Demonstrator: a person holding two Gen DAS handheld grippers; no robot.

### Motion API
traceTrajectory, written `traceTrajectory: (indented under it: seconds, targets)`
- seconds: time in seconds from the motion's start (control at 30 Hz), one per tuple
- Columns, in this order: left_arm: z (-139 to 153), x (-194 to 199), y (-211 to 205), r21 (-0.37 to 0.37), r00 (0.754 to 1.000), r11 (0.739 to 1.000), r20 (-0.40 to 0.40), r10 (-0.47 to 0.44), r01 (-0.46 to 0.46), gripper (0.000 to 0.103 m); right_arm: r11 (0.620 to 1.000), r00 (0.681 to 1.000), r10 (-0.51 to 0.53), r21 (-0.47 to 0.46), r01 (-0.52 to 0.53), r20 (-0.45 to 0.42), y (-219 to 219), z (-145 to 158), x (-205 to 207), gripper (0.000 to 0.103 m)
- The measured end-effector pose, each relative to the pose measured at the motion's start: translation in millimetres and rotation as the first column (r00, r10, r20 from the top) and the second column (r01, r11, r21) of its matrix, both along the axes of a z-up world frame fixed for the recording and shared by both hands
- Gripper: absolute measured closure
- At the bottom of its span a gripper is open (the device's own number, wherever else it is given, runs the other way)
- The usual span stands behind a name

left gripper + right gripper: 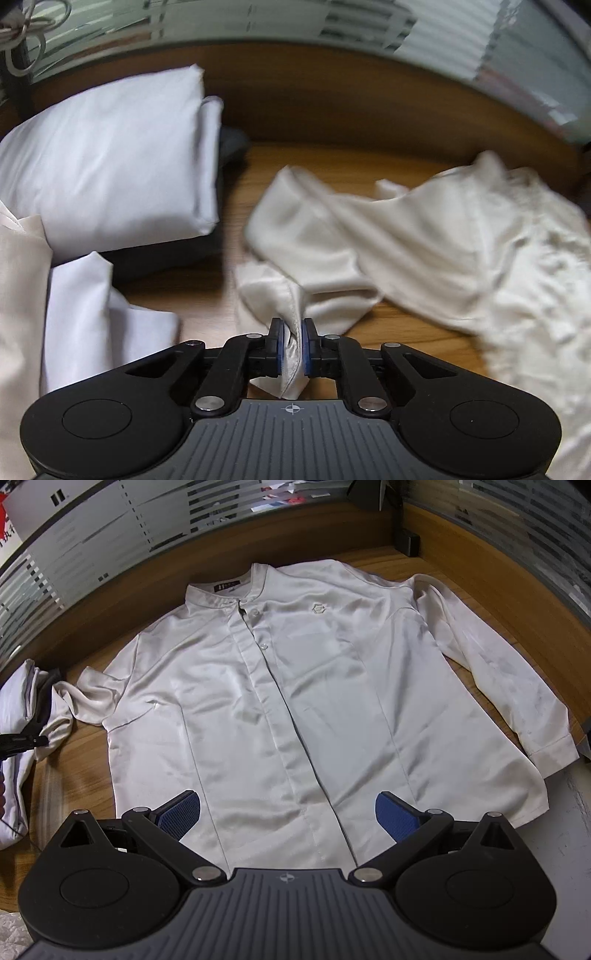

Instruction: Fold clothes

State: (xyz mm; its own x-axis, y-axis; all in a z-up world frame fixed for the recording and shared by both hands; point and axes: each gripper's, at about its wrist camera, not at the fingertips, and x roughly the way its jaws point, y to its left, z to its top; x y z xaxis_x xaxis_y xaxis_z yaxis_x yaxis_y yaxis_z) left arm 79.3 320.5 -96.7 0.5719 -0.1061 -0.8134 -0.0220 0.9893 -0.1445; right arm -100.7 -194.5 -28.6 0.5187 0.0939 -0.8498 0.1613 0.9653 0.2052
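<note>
Your cream shirt [295,686] lies face up and buttoned across the wooden table [85,775], collar toward the far partition. A folded white garment [110,162] sits at the table's left side. Your left gripper [293,332] pinches the shirt's sleeve cuff [291,317]; your right gripper [288,812] hangs spread wide above the hem.

A pale shirt [280,701] lies buttoned and face up on the wooden tabletop [85,771], collar away from the right gripper [288,814], whose blue pads stand wide apart over the shirt's hem. Beside the shirt's crumpled sleeve [70,709] lies folded white cloth [18,709].
</note>
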Motion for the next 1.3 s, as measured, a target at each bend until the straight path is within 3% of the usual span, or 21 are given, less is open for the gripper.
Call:
traceTrajectory:
  seconds: [0.3,0.53,0.73,1.03,1.17,1.23,1.3]
  targets:
    - [57.4,-55.8,-41.7,-0.13,0.993,0.986,0.072,-0.097,0.105,0.091,0.999,0.998,0.04,0.011,-0.041,0.04,2.9,11.0,9.2,0.001]
    - [75.4,-105.9,-48.7,-0.169,0.988,0.974,0.042,-0.148,0.153,0.091,0.992,0.992,0.114,0.044,-0.117,0.055,26.0,12.1,9.4,0.001]
    - [73.2,-155.0,-40.8,-0.091,0.985,0.981,-0.015,-0.171,0.169,0.092,0.97,0.972,0.23,0.066,-0.233,0.045,63.6,4.8,13.7,0.001]
    - [64.5,-219.3,-18.4,-0.022,0.992,0.997,-0.1,-0.076,0.074,0.09,0.908,0.911,0.411,0.072,-0.412,0.04,119.1,1.6,22.7,0.001]
    - [60.3,-240.9,-14.5,0.031,0.991,0.999,-0.128,-0.024,0.028,0.082,0.865,0.867,0.496,0.066,-0.498,0.054,143.6,2.5,21.6,0.001]
    - [64.6,-248.1,-12.4,0.046,0.993,0.999,-0.118,-0.019,0.025,0.073,0.848,0.852,0.519,0.086,-0.524,0.07,154.9,2.9,17.6,0.001]
    - [70.5,-253.7,-10.5,0.067,0.995,0.998,-0.097,-0.016,0.023,0.053,0.843,0.849,0.523,0.102,-0.528,0.071,166.6,2.0,12.4,0.001]
